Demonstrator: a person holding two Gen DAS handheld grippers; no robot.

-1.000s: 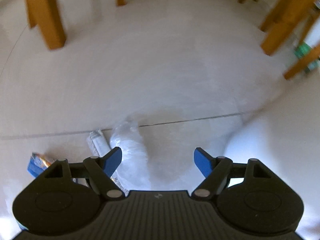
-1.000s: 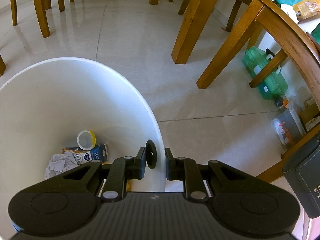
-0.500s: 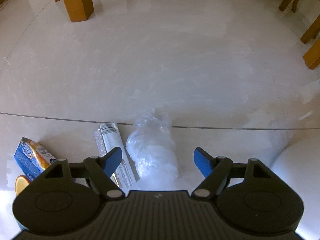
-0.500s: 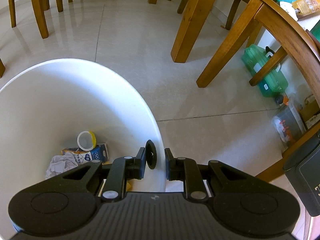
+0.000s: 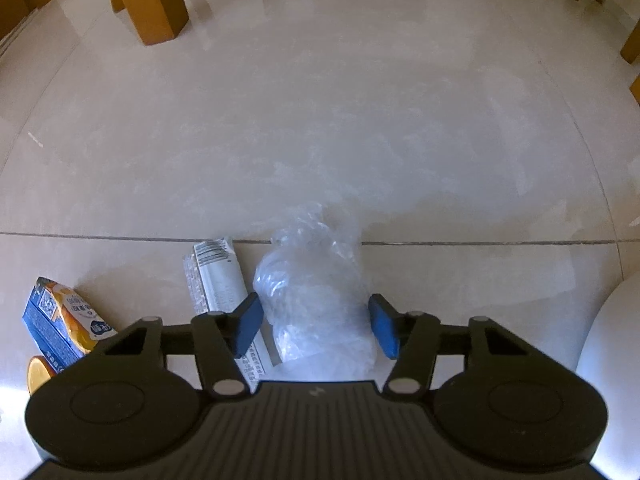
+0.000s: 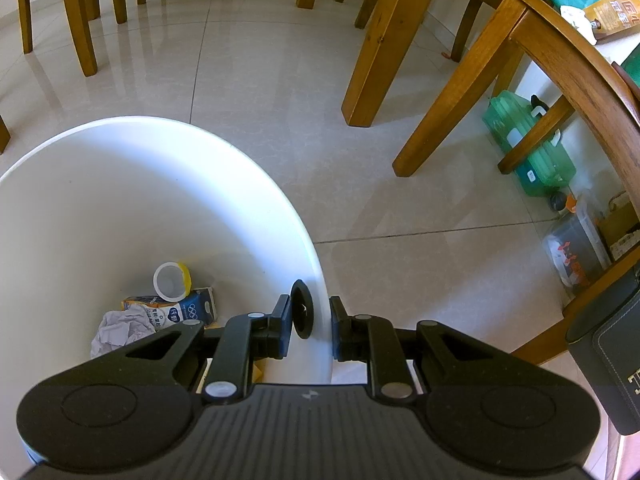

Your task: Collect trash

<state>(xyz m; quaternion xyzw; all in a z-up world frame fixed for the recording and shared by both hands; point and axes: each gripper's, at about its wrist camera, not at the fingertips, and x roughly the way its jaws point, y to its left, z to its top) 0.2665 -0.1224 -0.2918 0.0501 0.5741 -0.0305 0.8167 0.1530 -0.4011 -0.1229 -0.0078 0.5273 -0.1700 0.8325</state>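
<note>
While the left gripper (image 5: pixel 314 326) points steeply down at the floor (image 5: pixel 320 120), its jaws are closing with the crumpled clear plastic bag (image 5: pixel 316 292) between them; the blue pads sit just beside the bag's two sides and I cannot tell whether they press on it yet. Bag lies on the tile straight ahead of the gripper, long axis running away from the camera, roughly in line with the fingers, so the jaws close across its short width. Far end of the bag crosses a grout line.

Just left of the bag, a flattened white wrapper (image 5: pixel 218 276) lies parallel to it, partly under the left finger. Further left, near the frame edge, a blue and orange carton (image 5: pixel 56 320), well apart from the bag.

Right gripper (image 6: pixel 310 324) is narrow, clamped on the rim of the white bin (image 6: pixel 200 152), one finger inside the wall and one outside, next to a black round fitting. Bin already holds a crumpled paper (image 6: pixel 116 330), a milk carton (image 6: pixel 180 308) and a small cup (image 6: pixel 172 280). Left hand is the one at the trash; right hand only holds the bin.

Surface: glossy beige tile, sunlit. Room: wooden chair legs (image 6: pixel 452 104) all around, green container (image 6: pixel 528 152) by the wall.
</note>
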